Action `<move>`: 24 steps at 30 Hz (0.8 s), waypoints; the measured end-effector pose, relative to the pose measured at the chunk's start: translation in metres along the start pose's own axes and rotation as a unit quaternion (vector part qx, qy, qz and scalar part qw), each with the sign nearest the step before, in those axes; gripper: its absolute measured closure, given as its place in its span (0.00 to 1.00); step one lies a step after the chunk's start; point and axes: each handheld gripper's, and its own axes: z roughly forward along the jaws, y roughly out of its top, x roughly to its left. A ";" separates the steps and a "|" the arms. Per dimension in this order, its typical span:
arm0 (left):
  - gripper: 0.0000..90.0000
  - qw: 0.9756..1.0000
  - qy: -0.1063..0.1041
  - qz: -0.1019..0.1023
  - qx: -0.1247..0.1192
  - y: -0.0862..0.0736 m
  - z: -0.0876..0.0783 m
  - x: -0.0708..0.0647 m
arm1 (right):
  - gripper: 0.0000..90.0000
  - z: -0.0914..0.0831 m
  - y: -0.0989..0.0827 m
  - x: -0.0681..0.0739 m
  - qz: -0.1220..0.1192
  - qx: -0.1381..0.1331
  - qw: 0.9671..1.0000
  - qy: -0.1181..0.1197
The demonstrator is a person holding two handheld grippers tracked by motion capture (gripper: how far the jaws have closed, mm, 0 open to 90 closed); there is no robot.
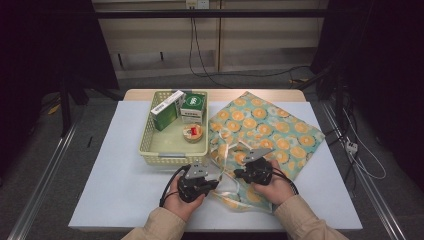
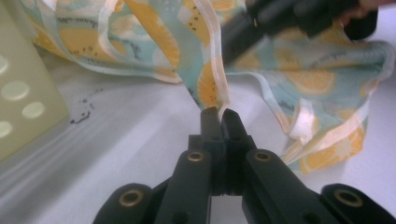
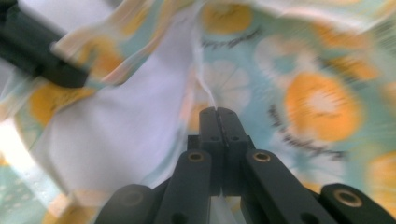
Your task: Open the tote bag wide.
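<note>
A cloth point(image 1: 265, 125) printed with orange citrus slices lies on the white table point(image 1: 120, 190), its near corner bunched up between my two grippers. My left gripper point(image 1: 218, 172) is at that bunched corner, and the left gripper view has its jaws shut on the cloth's point(image 2: 205, 88) pale hem, which rises from the left gripper point(image 2: 218, 112). My right gripper point(image 1: 239, 173) faces it from the right. In the blurred right gripper view the right gripper point(image 3: 217, 111) has its jaws pressed together on a thin crease of the cloth point(image 3: 322, 102).
A pale yellow perforated basket point(image 1: 172, 159) stands left of the cloth and close to my left gripper, its wall point(image 2: 23, 102) beside the jaws. It holds two green boxes point(image 1: 166, 111) point(image 1: 193, 106) and a small round tin point(image 1: 192, 133). A window wall and cables are behind the table.
</note>
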 end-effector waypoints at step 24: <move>1.00 1.000 0.004 -0.030 0.002 -0.023 -0.027 0.010 | 1.00 -0.058 -0.007 -0.102 0.102 -0.050 0.979 -0.167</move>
